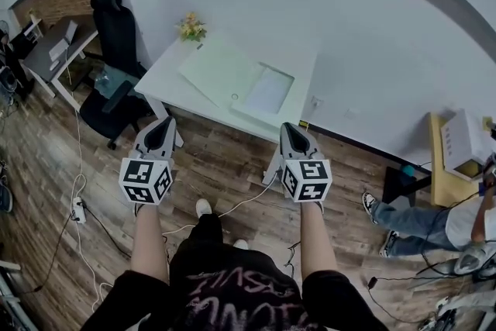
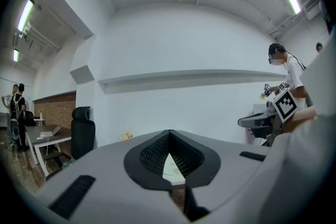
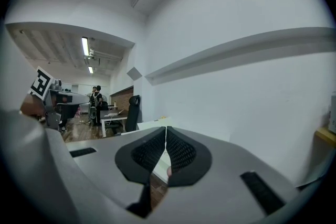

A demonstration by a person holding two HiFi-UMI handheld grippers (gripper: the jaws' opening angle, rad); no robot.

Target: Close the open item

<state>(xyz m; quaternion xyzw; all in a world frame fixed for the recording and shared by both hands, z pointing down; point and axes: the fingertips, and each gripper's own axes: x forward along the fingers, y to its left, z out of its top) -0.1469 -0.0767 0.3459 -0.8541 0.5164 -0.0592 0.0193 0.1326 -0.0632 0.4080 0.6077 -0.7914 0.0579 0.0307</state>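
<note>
Both grippers short of the table, wood floor between.
The open item lies on the white table at 12 o'clock, with an office chair at 10 o'clock. The left gripper and right gripper are clenched tip to tip, holding nothing.

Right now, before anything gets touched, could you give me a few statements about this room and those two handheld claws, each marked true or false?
1. The left gripper holds the flowers. False: its jaws are together on nothing, and the flowers stand at the far corner of the white table.
2. The open item lies on that table. True.
3. A black office chair stands left of the table. True.
4. The right gripper touches the open item. False: it is held in the air, short of the item, jaws together.
</note>
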